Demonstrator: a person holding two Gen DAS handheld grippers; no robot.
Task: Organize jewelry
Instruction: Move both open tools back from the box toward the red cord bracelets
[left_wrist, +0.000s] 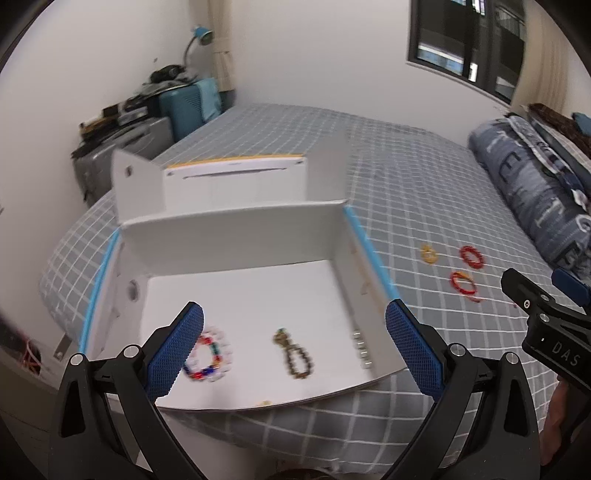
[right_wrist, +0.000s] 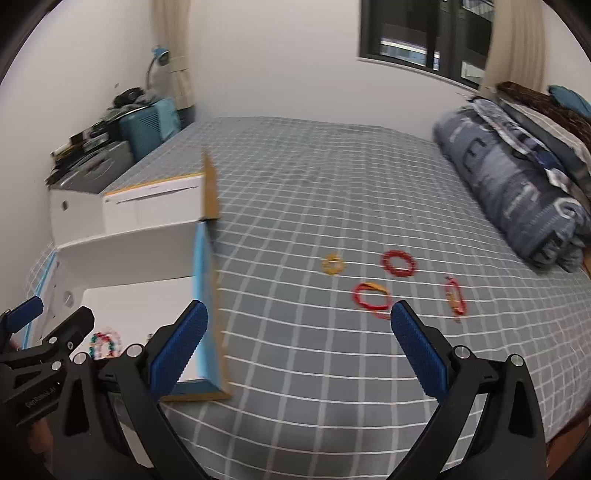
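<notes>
An open white box (left_wrist: 236, 236) with blue edges sits on the bed. Inside lie a multicoloured bead bracelet (left_wrist: 208, 356), a dark brown bead bracelet (left_wrist: 295, 354) and a small silver piece (left_wrist: 362, 349). My left gripper (left_wrist: 293, 345) is open and empty above the box's near side. On the sheet right of the box (right_wrist: 199, 258) lie a yellow ring (right_wrist: 333, 264), a red bracelet (right_wrist: 399, 263), a red-and-orange bracelet (right_wrist: 371, 295) and another red-orange bracelet (right_wrist: 456, 295). My right gripper (right_wrist: 299, 345) is open and empty, short of them.
The grey checked bed sheet (right_wrist: 314, 184) covers the bed. A rolled blue quilt (right_wrist: 517, 184) lies at the right edge. Suitcases and clutter (left_wrist: 122, 140) stand at the far left by the wall. The box lid (left_wrist: 229, 177) stands up behind the box.
</notes>
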